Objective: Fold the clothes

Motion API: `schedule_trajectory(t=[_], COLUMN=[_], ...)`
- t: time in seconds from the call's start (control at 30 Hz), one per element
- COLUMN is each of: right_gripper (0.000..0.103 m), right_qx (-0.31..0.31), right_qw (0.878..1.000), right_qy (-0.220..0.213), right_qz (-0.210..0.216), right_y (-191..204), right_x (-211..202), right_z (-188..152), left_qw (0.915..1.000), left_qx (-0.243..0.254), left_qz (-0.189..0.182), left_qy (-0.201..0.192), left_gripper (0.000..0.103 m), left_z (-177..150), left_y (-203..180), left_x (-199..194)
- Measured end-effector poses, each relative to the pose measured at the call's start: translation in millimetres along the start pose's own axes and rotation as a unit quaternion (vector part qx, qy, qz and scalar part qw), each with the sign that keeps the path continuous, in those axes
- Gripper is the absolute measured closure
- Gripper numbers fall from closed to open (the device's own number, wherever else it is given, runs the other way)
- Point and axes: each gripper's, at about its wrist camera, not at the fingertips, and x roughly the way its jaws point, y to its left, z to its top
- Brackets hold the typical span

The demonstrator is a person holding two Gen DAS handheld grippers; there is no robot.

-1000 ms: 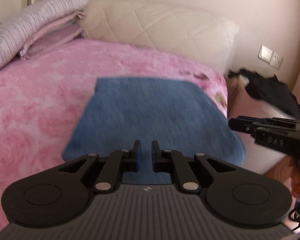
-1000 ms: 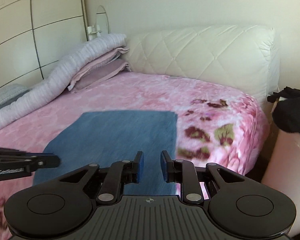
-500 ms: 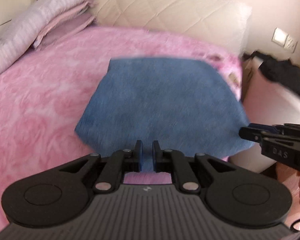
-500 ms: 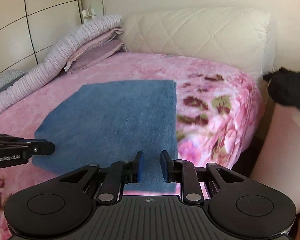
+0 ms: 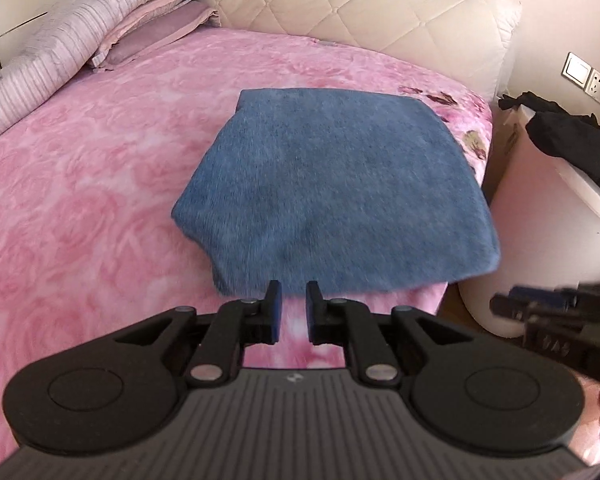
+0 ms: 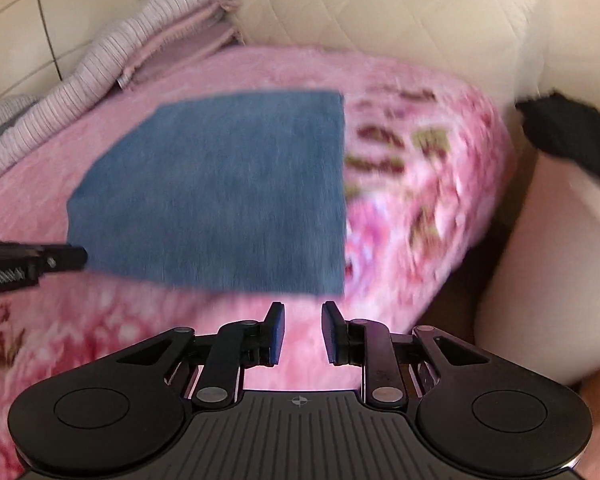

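Note:
A folded blue cloth (image 5: 336,196) lies flat on the pink flowered bed cover (image 5: 80,208), near the bed's right edge. It also shows, blurred, in the right wrist view (image 6: 228,196). My left gripper (image 5: 293,304) hovers just short of the cloth's near edge, jaws slightly apart and empty. My right gripper (image 6: 302,320) hovers near the cloth's near right corner, jaws apart and empty. Each gripper shows at the edge of the other's view: right gripper (image 5: 548,312), left gripper (image 6: 32,264).
A quilted cream headboard (image 5: 372,16) stands at the back. Folded striped and pink bedding (image 5: 100,28) is piled at the back left. A white container (image 5: 548,216) with a black garment (image 5: 572,140) on it stands right of the bed. A wall socket (image 5: 586,78) is behind it.
Both grippers have pulled back and lifted away from the blue cloth, so its whole near edge now shows in front of the fingers. The cloth stays flat on the bed.

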Motion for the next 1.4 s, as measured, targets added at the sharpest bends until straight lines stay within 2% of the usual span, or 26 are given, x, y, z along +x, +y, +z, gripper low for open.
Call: schedule_trajectory(t=[0.13,0.37,0.6,0.7,0.8,0.93,1.07,1.13,1.27,1.4], right_gripper=[0.077,0.068,0.064,0.062,0.057,0.049,0.048,0.048,0.047,0.047], right_qx=[0.017,0.016,0.013,0.014,0.02,0.054,0.132,0.158,0.169,0.185], right_qw=[1.0,1.0,0.999,0.999,0.998,0.995,0.985,0.98,0.974,0.962], right_qy=[0.007,-0.022,-0.039,-0.048,-0.054,-0.043,-0.024,-0.019,-0.025,-0.032], right_qz=[-0.004,-0.001,0.004,0.007,0.021,0.068,0.108,0.119,0.152,0.198], right_y=[-0.8,9.2,23.2,26.8,25.8,7.7,-31.1,-48.6,-73.0,-95.4], right_x=[-21.0,-57.4,-85.6,-97.3,-105.7,-101.0,-78.1,-65.5,-47.0,-23.3], right_z=[-13.2,-14.8,-24.2,-29.3,-35.8,-43.4,-39.1,-31.6,-9.5,19.5], left_qw=[0.9999,0.9994,0.9986,0.9985,0.9979,0.9955,0.9918,0.9896,0.9839,0.9827], left_qx=[0.004,0.021,0.028,0.022,0.002,-0.043,-0.087,-0.103,-0.131,-0.131], left_qz=[0.007,0.008,0.007,-0.002,-0.025,-0.06,-0.077,-0.088,-0.111,-0.119], left_qy=[-0.009,-0.026,-0.044,-0.05,-0.06,-0.06,-0.053,-0.05,-0.049,-0.054], left_gripper=[0.086,0.081,0.074,0.074,0.069,0.064,0.064,0.063,0.063,0.063], left_z=[-7.2,-15.7,-27.1,-32.7,-36.9,-35.1,-25.9,-19.5,-3.7,17.4], left_y=[-7.3,-22.3,-28.3,-23.9,-10.8,22.2,53.9,66.7,89.1,100.9], left_x=[-26.6,-66.9,-100.3,-113.5,-121.9,-114.9,-94.6,-82.1,-54.6,-27.1])
